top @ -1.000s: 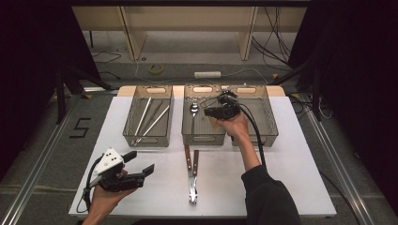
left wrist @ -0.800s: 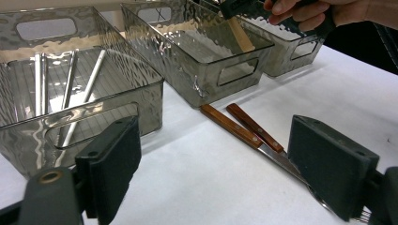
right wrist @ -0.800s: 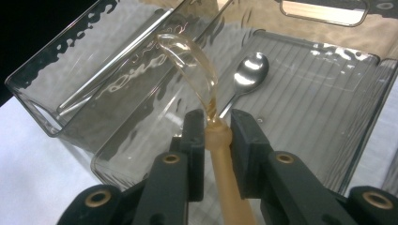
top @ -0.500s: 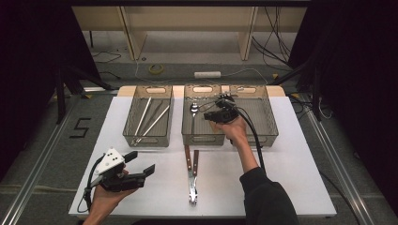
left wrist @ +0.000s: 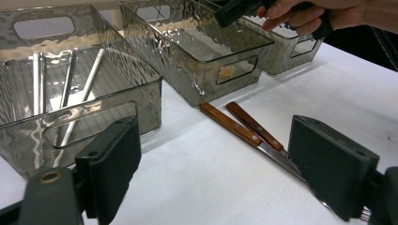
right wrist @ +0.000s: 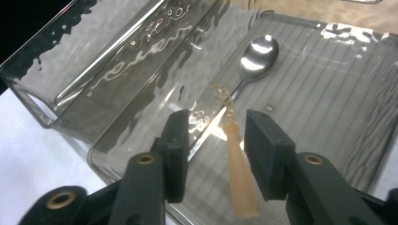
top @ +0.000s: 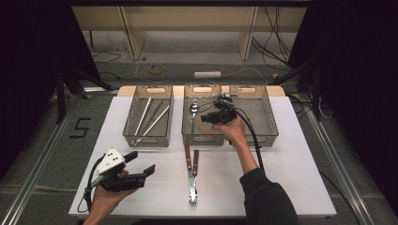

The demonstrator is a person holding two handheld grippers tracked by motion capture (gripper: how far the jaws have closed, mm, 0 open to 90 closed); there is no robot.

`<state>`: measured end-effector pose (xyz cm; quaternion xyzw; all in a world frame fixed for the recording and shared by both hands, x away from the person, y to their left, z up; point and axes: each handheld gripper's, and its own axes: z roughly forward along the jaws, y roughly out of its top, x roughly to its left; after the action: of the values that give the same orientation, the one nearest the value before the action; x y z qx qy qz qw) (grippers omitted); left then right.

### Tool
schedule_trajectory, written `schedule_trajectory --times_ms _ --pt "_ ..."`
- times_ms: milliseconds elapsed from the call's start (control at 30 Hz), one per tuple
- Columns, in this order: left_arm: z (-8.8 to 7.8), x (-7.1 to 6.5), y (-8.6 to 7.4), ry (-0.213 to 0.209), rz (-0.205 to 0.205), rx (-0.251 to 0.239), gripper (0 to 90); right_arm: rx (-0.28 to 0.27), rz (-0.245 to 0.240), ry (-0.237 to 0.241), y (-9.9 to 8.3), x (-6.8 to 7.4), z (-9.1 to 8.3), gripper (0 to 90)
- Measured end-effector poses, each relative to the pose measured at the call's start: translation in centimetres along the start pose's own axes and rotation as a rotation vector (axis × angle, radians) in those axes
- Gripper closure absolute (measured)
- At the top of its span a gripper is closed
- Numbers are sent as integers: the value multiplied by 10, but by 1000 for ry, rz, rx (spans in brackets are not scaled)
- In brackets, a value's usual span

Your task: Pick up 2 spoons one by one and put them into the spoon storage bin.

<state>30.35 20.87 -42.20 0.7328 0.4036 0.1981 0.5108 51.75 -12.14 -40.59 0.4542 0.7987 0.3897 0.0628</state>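
Spoon [right wrist: 256, 58] polished glossy metal; middle bin [right wrist: 141, 70] clear rippled smoky plastic; knives [left wrist: 244, 126] brown wood handles.

The spoon [right wrist: 256, 58] lies in the middle bin [top: 202, 138], behind two knives [top: 192, 168].

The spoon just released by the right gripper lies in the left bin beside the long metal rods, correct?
Not quite. The spoon lies in the middle bin, as the high view shows; the rods are alone in the left bin. The right gripper, jaws just opened, hovers above the spoon.
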Motion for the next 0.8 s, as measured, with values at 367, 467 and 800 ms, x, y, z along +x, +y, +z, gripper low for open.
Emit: schedule_trajectory --times_ms 367,467,800 --pt "1 0 0 -1 -5 7 173 -82 -85 39 -15 9 -38 466" --pt "2 0 0 -1 -3 9 173 -105 -102 52 -23 12 -49 438" --pt "2 2 0 -8 -16 11 173 -141 -157 82 -51 22 -74 375"
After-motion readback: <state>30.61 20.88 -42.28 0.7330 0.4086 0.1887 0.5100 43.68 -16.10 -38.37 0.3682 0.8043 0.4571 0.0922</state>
